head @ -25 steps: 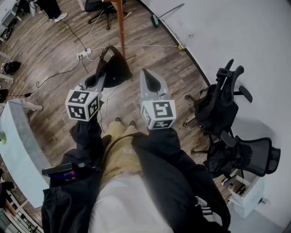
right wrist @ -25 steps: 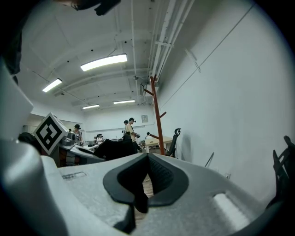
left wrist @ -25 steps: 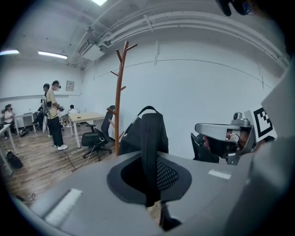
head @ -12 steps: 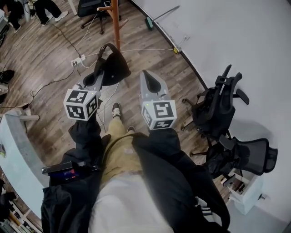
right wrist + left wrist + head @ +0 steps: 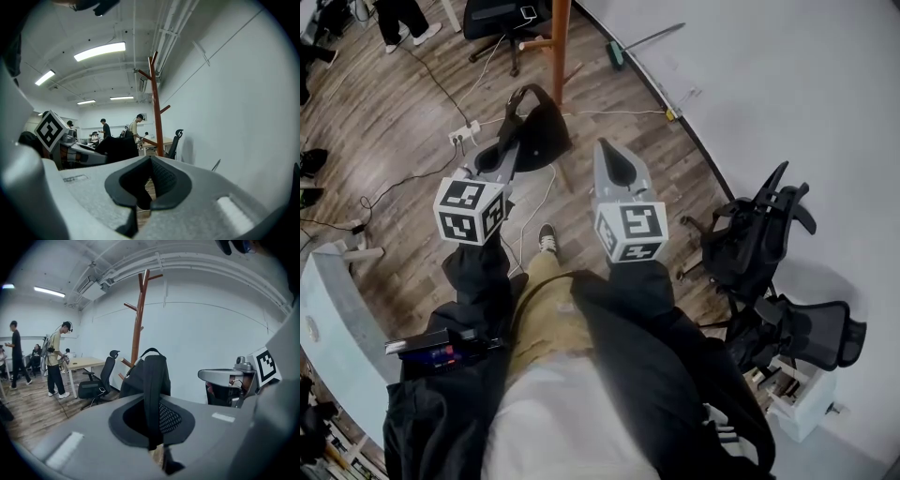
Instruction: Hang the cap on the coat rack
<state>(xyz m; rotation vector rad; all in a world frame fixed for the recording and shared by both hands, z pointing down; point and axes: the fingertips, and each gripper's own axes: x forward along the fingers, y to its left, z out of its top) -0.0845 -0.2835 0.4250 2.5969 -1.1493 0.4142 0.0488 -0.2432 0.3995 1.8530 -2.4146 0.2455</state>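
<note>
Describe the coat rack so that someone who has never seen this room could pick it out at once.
Start at the white wall and follow its foot along the wooden floor. Close to it stands the coat rack, near a black office chair. It alone is a tall reddish-brown wooden pole with short pegs angling upward.

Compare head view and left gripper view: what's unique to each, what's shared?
Head view only: the person's shoe, a floor power strip, black chairs against the wall. Left gripper view only: the coat rack's forked top, a ceiling light, ceiling pipes. Both: the left gripper shut on the cap, and the rack's pole.
</note>
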